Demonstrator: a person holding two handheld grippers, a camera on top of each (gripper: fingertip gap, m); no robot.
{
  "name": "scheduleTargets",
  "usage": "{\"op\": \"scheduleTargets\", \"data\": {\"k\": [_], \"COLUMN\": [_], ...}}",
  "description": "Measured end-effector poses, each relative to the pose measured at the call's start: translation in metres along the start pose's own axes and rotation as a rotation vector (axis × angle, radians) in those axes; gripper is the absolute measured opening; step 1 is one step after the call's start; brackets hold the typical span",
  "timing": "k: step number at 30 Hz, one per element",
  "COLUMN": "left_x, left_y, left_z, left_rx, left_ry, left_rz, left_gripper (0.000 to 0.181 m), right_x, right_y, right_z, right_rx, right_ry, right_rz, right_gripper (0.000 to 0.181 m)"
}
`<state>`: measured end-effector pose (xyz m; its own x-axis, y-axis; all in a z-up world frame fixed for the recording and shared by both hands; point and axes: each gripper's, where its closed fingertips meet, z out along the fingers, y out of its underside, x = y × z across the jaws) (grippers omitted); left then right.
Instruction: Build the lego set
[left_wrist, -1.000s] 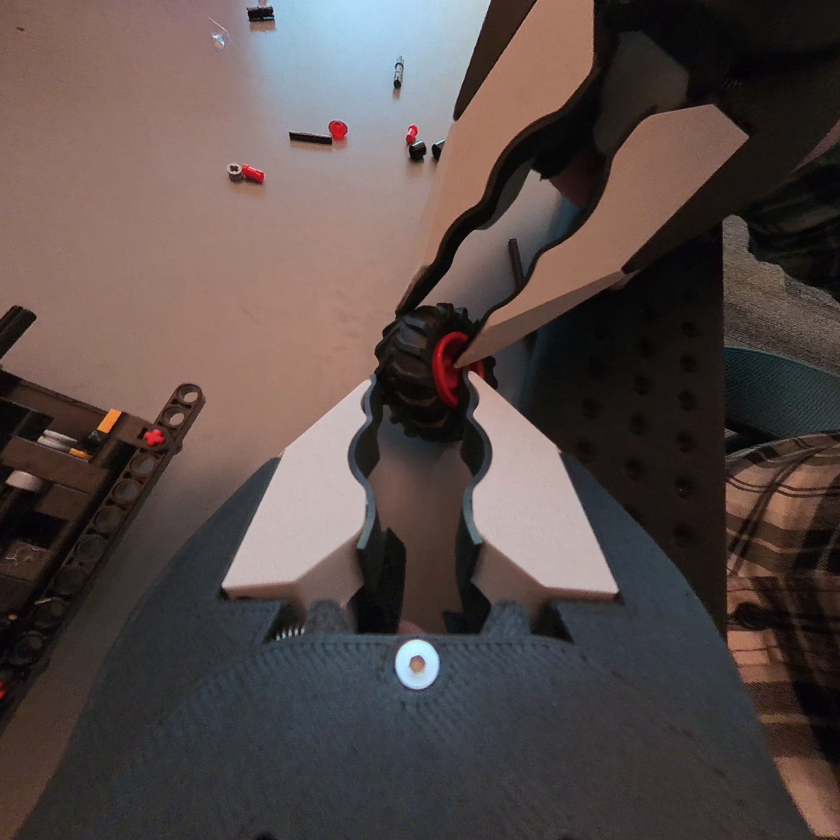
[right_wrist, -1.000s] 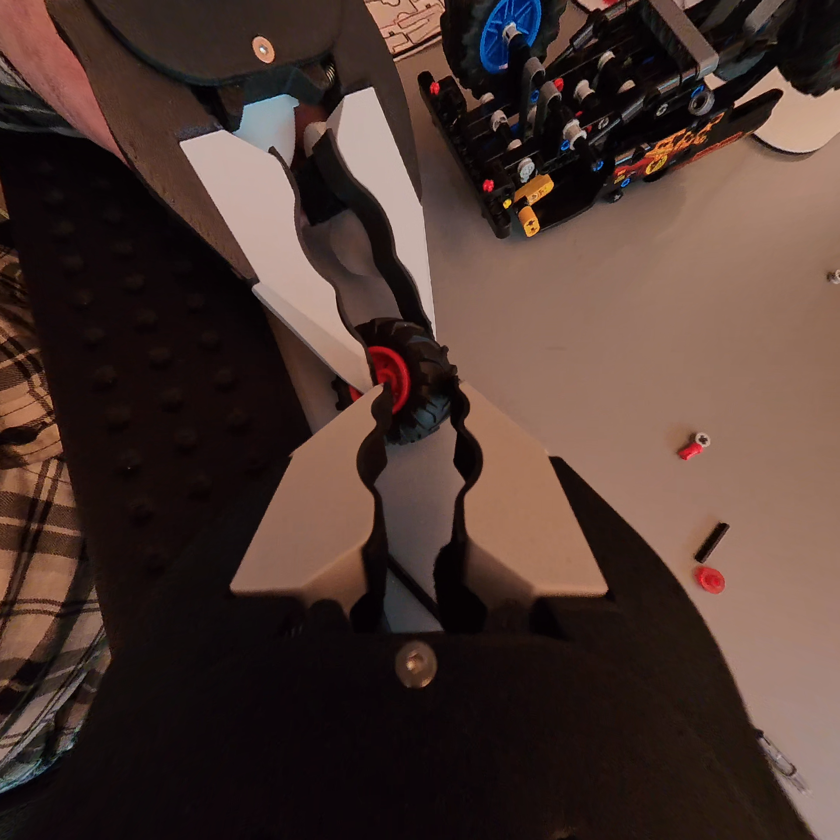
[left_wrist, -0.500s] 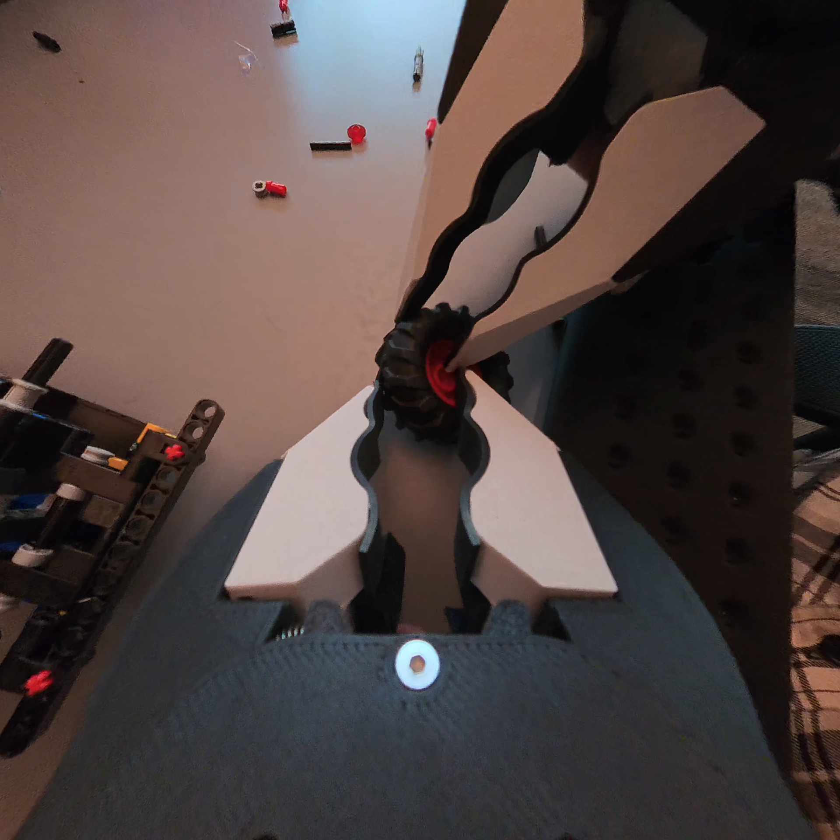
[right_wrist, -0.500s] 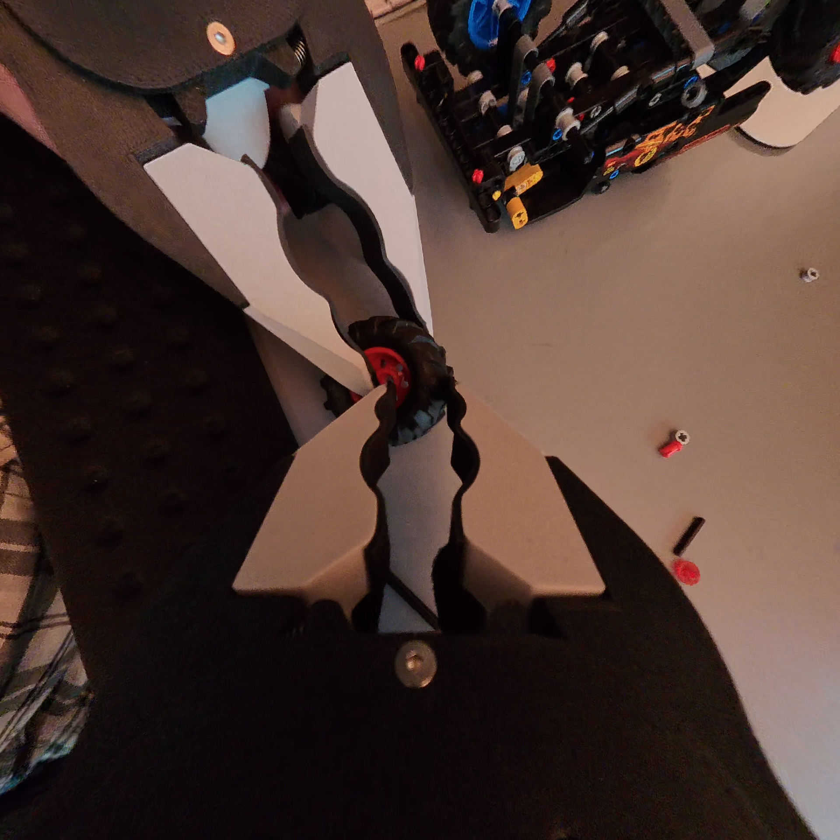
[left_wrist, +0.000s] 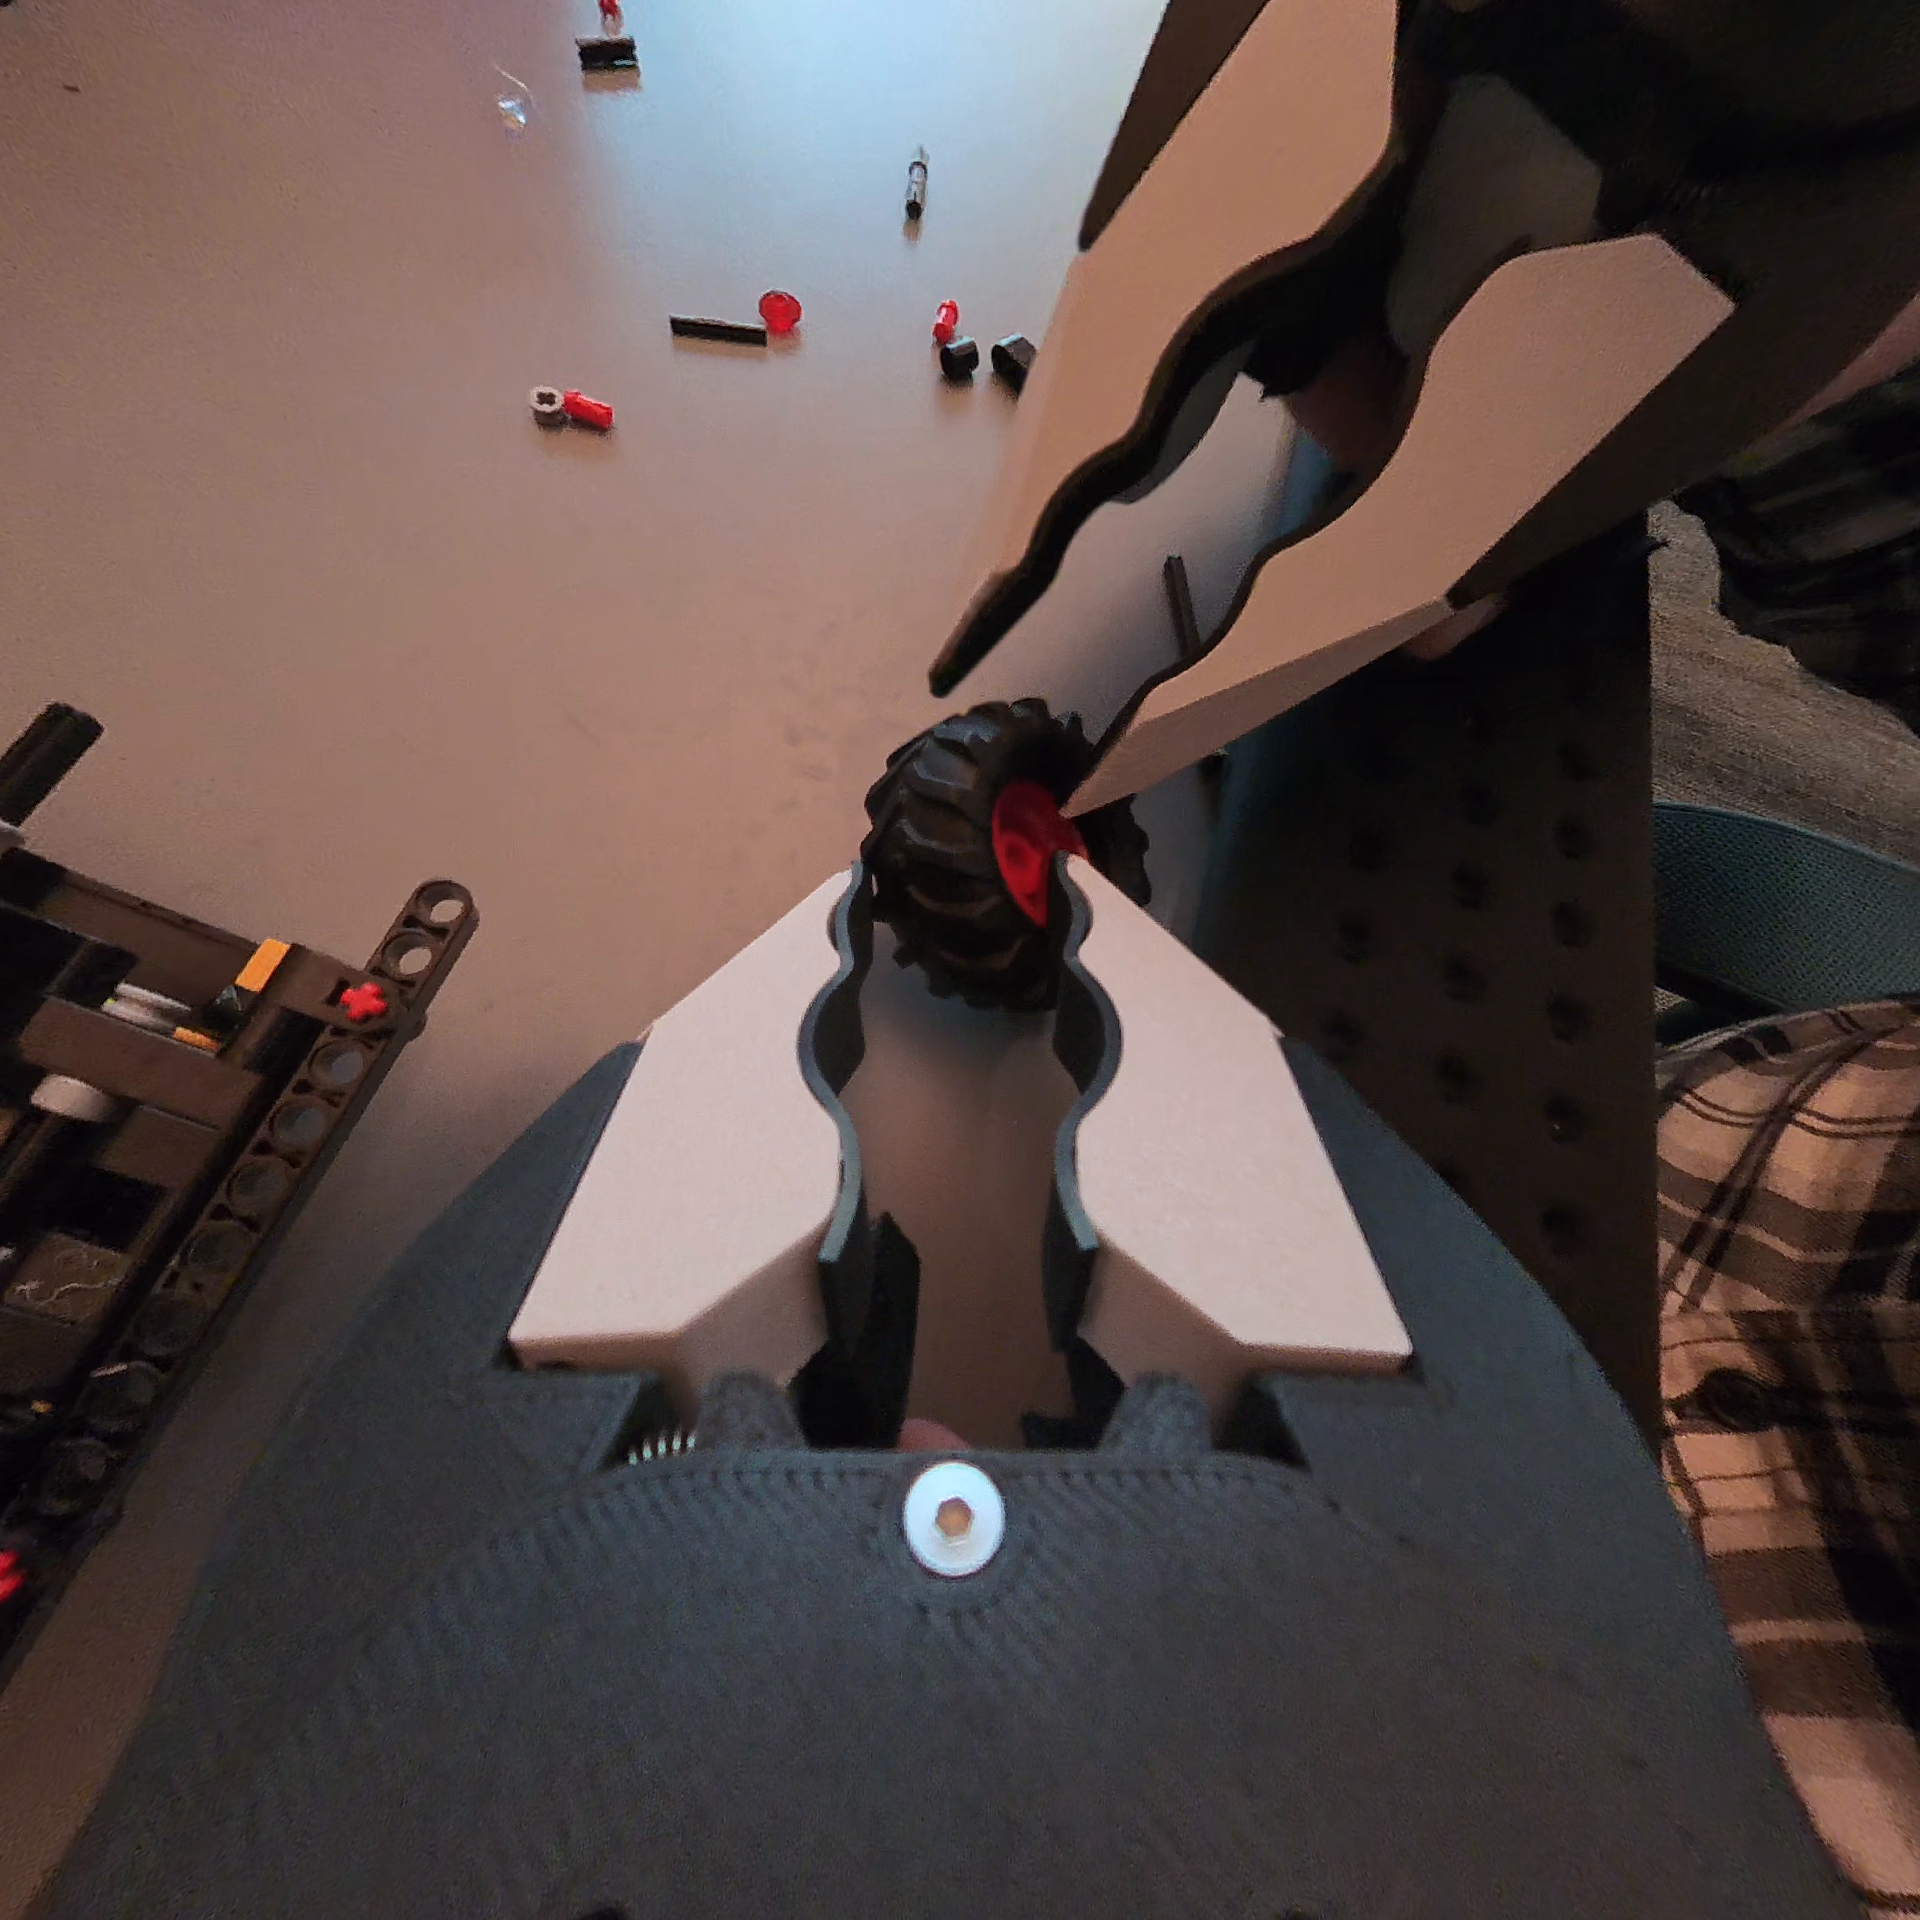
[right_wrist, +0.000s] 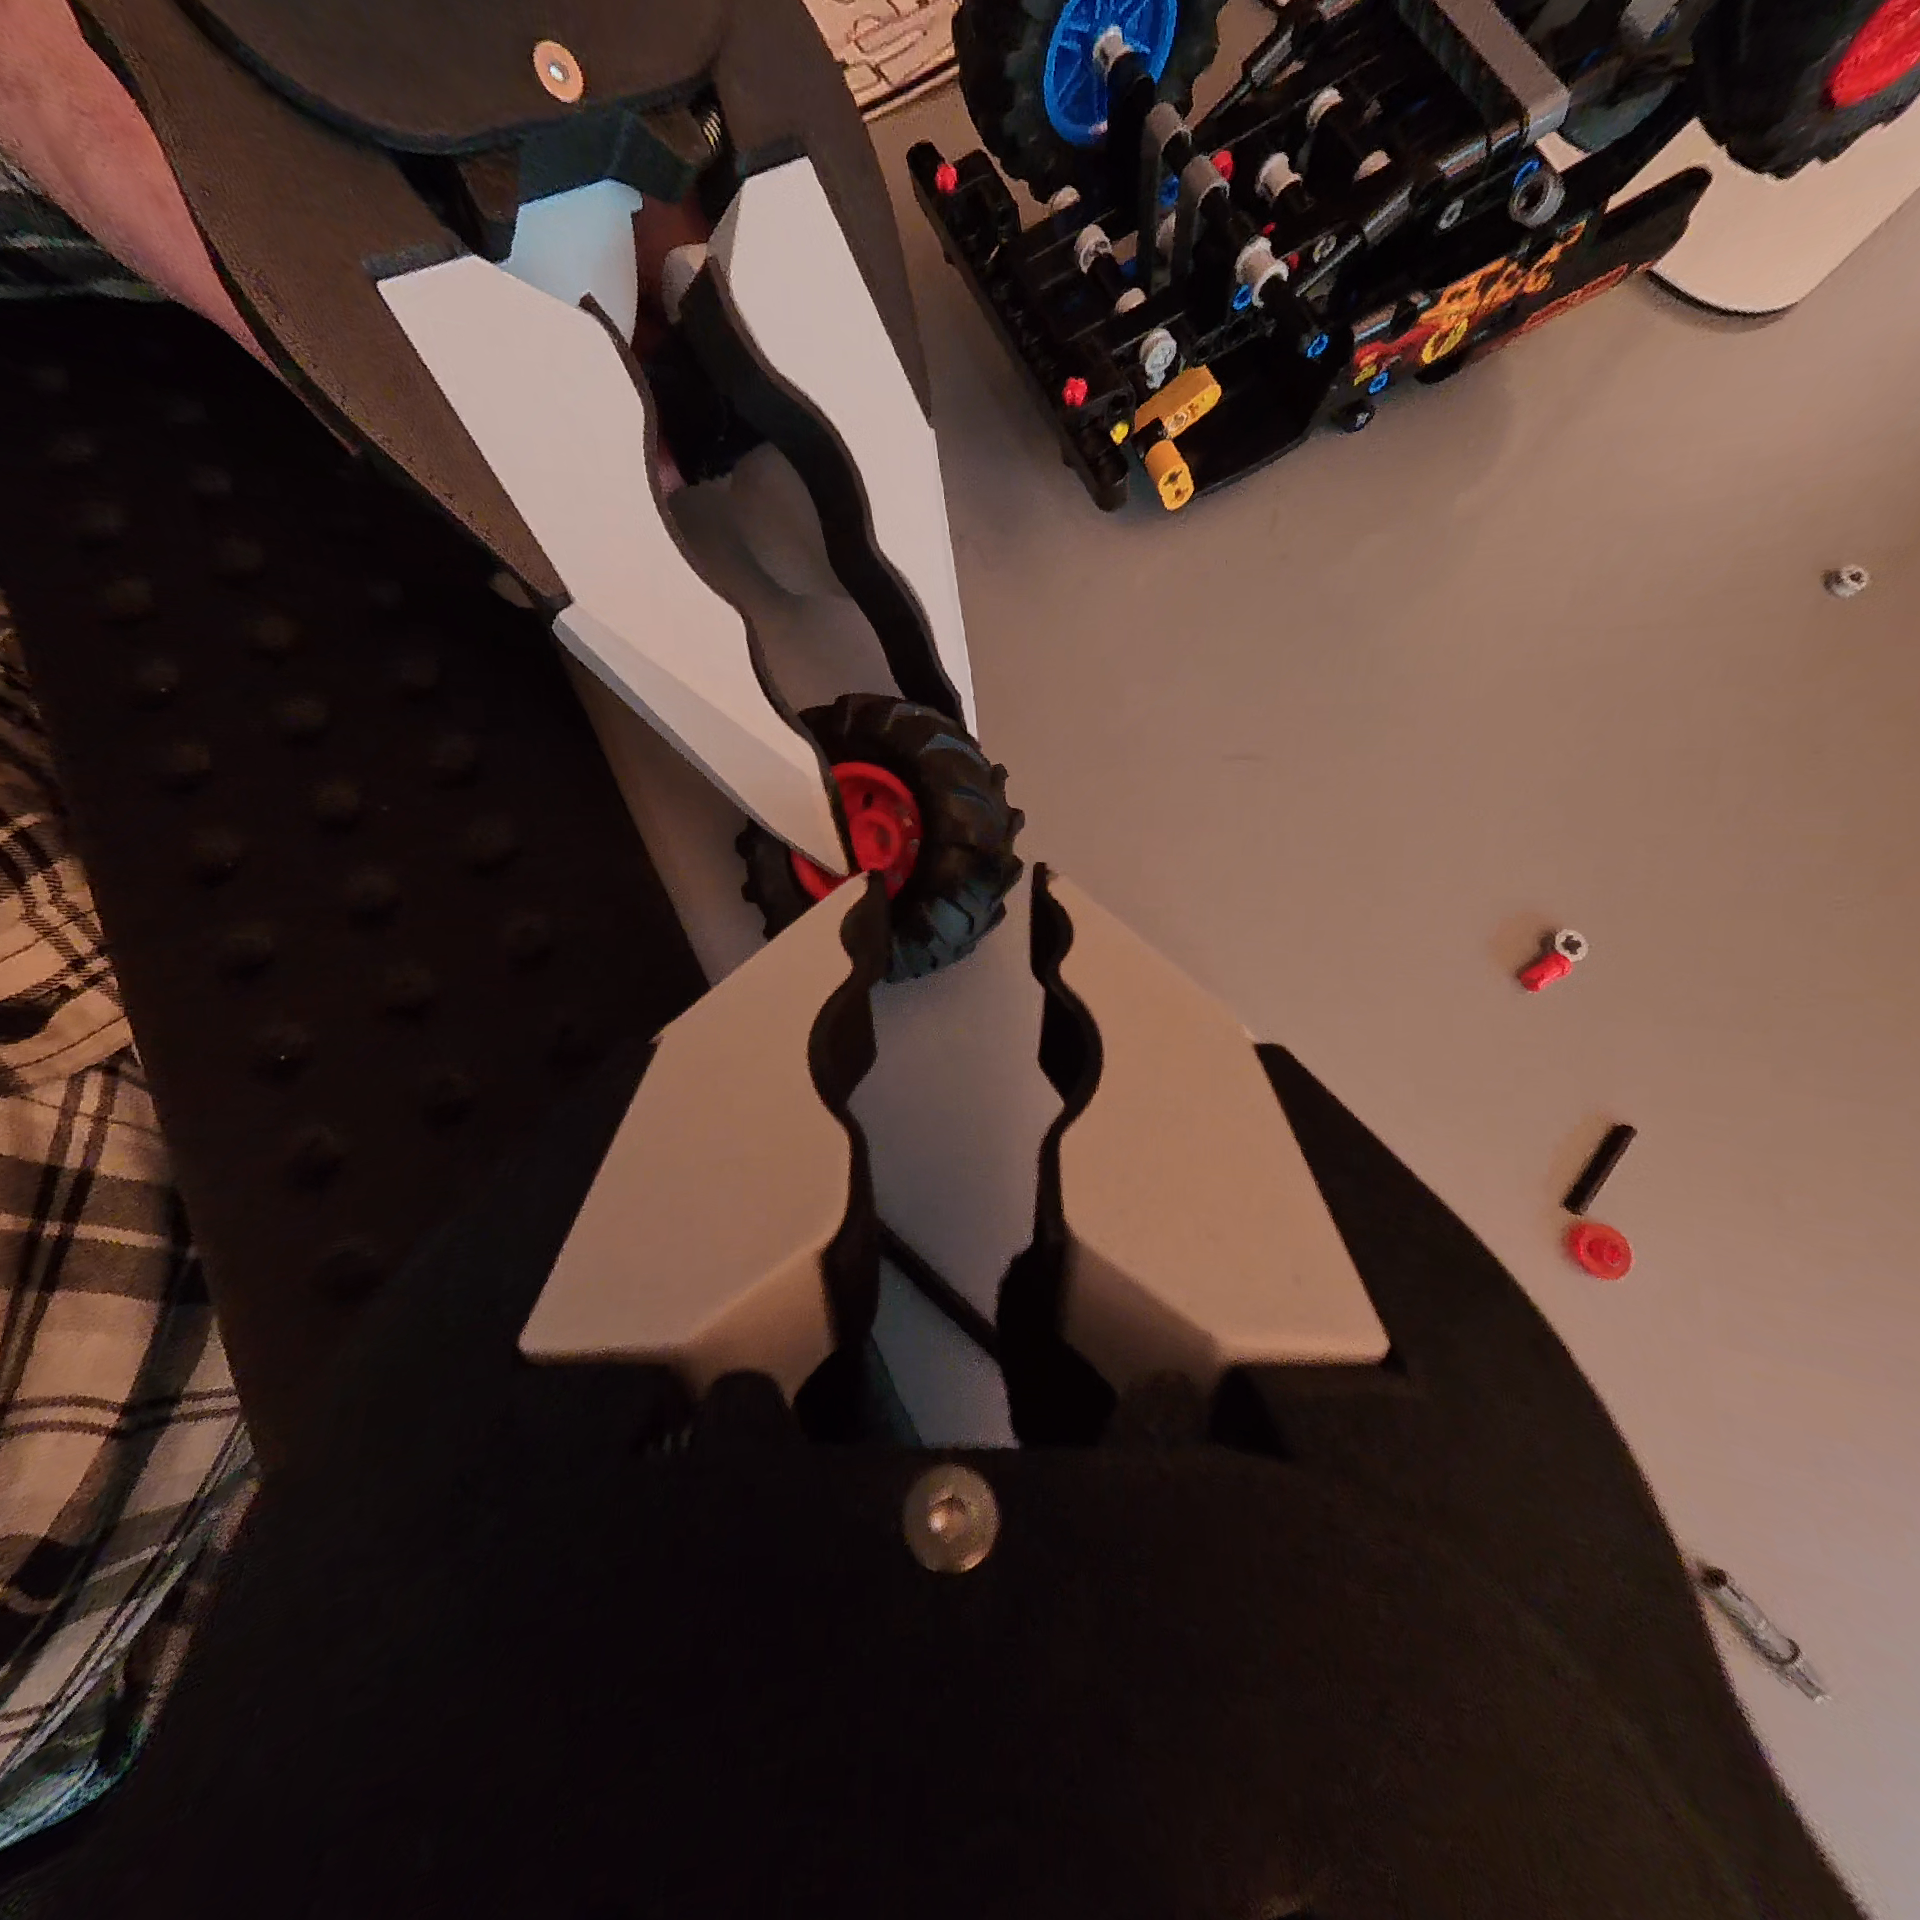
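Sitting on the desk (right_wrist: 1351, 831), the half-built black lego vehicle (right_wrist: 1299, 260) stands well apart from both tools. Left hand-held gripper (left_wrist: 961, 894) pinches the black wheel (left_wrist: 956, 862); right hand-held gripper (right_wrist: 951, 883) gapes, one tip touching its red hub (right_wrist: 878, 821).

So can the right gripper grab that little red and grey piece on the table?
Probably yes. The right gripper is open and empty, and bare table lies between it and the red and grey piece.

A pale table (left_wrist: 395, 582) fills the view, warm and dim, with cooler light pooling toward twelve o'clock. At three o'clock stands a dark studded panel (left_wrist: 1455, 987), a teal chair (left_wrist: 1787, 914) beyond.
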<state>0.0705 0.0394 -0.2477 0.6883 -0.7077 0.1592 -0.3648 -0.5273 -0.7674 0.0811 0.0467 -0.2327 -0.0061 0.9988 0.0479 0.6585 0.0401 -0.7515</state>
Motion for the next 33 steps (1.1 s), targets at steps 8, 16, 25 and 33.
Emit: {"op": "scheduleTargets", "data": {"k": [8,16,25,33], "left_x": [-0.002,-0.005,-0.011,-0.010], "left_y": [-0.001,-0.001,-0.002,0.001], "left_z": [0.004,0.006,0.005,0.004], "left_rx": [-0.036,-0.068,-0.017,-0.034], "left_ry": [-0.038,-0.044,-0.026,-0.046], "left_rz": [-0.011,-0.012,-0.107,-0.072], "left_gripper": [0.032,0.031,0.033,0.032], "right_x": [0.005,0.010,0.011,0.022], "right_y": [0.010,0.014,0.007,0.012], "right_z": [0.002,0.006,0.011,0.007], "right_rx": [-0.020,-0.053,0.034,-0.030], "right_ry": [-0.023,-0.070,-0.156,-0.079], "right_rz": [0.001,-0.028,-0.013,0.033], "right_gripper": [0.013,0.011,0.013,0.000]}}
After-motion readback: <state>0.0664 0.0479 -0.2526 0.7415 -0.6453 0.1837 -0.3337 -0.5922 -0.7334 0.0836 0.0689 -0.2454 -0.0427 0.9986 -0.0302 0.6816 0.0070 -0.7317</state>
